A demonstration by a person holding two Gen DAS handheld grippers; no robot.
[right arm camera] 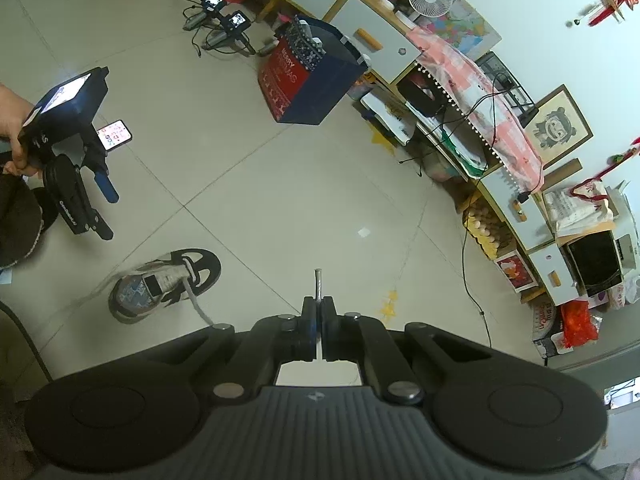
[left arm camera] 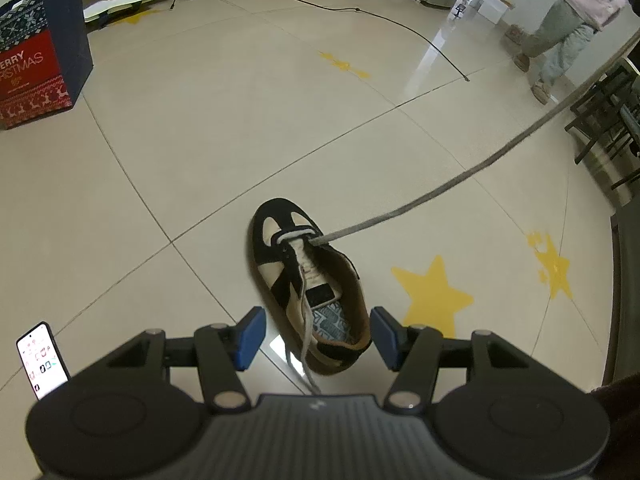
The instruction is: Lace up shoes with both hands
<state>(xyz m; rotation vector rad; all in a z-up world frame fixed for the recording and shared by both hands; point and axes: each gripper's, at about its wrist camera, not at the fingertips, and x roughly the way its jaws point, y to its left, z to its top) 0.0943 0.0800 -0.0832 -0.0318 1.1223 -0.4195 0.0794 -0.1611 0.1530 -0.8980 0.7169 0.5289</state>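
A black and cream shoe [left arm camera: 308, 280] lies on the tiled floor, toe pointing away from me. One grey lace [left arm camera: 460, 178] runs taut from the front eyelets up and to the right, out of the left wrist view. The other lace end [left arm camera: 304, 340] trails loose over the tongue toward my left gripper [left arm camera: 318, 338], which hovers open above the heel. My right gripper [right arm camera: 318, 304] is shut on the lace tip [right arm camera: 318, 280], raised well away from the shoe [right arm camera: 168, 282]. The left gripper [right arm camera: 104, 208] shows there too, held by a hand above the shoe.
A phone [left arm camera: 42, 360] lies on the floor at the left. A Christmas gift bag [left arm camera: 36, 60] stands further back left. A black cable [left arm camera: 400, 20] crosses the floor. A person [left arm camera: 572, 28] walks at the far right near dark chairs [left arm camera: 608, 128]. Cluttered shelves [right arm camera: 460, 120] line the wall.
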